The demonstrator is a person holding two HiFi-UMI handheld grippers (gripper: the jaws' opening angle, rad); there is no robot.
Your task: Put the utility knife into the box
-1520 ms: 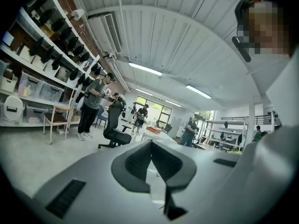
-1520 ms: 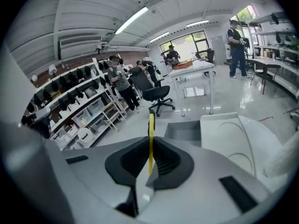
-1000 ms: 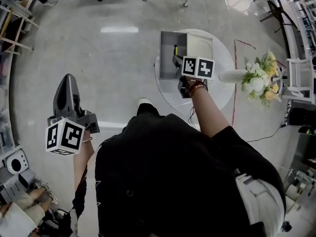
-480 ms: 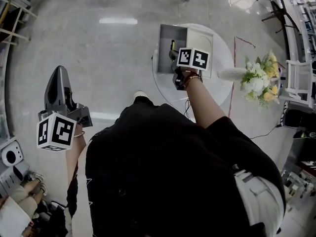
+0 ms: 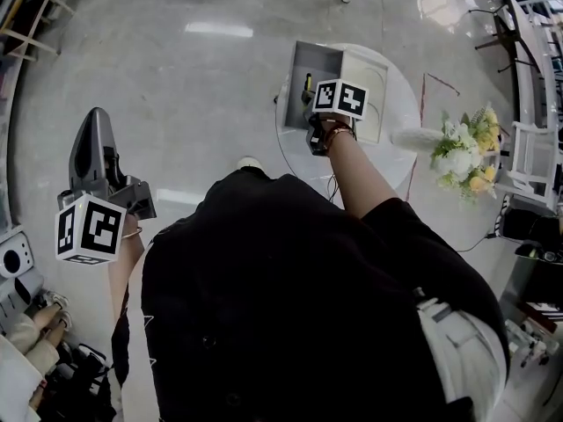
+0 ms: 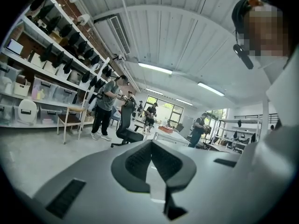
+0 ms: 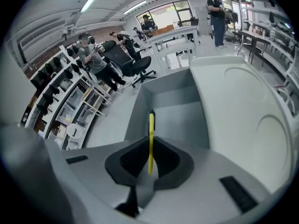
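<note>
**A:** One relation decides this, so where does the utility knife [image 7: 151, 125] lie against the box [image 7: 169, 86]?

**B:** Straight ahead of it. The right claw [image 7: 150, 148] is pinching the knife edge-on. The knife's long axis runs out along the claw's own line, and its far end is over the box's open grey compartment, close to the left wall. The white lid [image 7: 238, 101] lies folded open to the right.

**A:** And the box on the bench [image 5: 400, 90]?

**B:** It sits toward the far edge, with the grey half at the left rim. The right claw is right over it. The left claw [image 6: 152, 148] is pressed together on nothing, and it hangs over the floor well apart from the bench.

**A:** So the right hand does the work. What can't you make out?

**B:** I can't tell how high the knife is above the box floor. Its rear end is buried between the pads, and whether the blade is out is too fine to see. From the head view, the marker cube [image 5: 339, 98] covers the grip.
</note>
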